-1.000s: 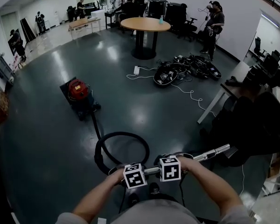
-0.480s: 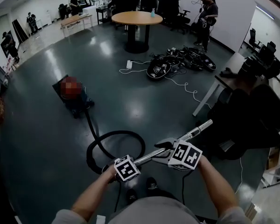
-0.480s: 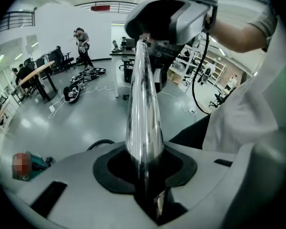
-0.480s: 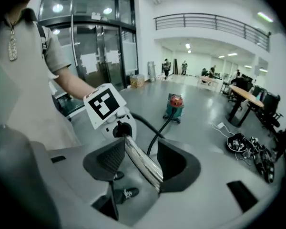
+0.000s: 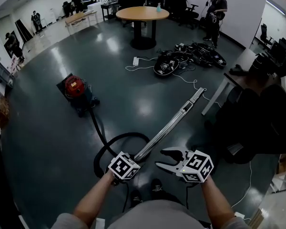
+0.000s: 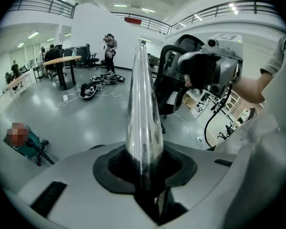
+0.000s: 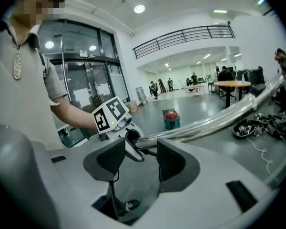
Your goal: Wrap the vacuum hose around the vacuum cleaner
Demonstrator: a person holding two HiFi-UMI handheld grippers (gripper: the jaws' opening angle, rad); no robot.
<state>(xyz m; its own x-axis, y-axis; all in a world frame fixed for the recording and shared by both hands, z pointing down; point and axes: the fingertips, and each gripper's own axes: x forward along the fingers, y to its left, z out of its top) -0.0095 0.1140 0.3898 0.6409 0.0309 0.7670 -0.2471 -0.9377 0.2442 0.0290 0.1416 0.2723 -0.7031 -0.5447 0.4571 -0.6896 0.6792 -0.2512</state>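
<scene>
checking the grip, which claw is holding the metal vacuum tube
The left claw: it clamps the chrome vacuum tube, while the right claw stands open and empty.

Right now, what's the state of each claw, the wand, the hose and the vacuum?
Left claw: shut on the wand's near end.
Right claw: open, empty, beside the wand.
Wand: held by one end only.
Hose: looped on the floor, not wrapped.
Vacuum cleaner: upright on the floor, hose attached.

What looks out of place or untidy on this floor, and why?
The vacuum hose lies in a loose loop on the floor, not wrapped around the vacuum cleaner. A heap of black gear and white cables sprawls near the round table.
</scene>
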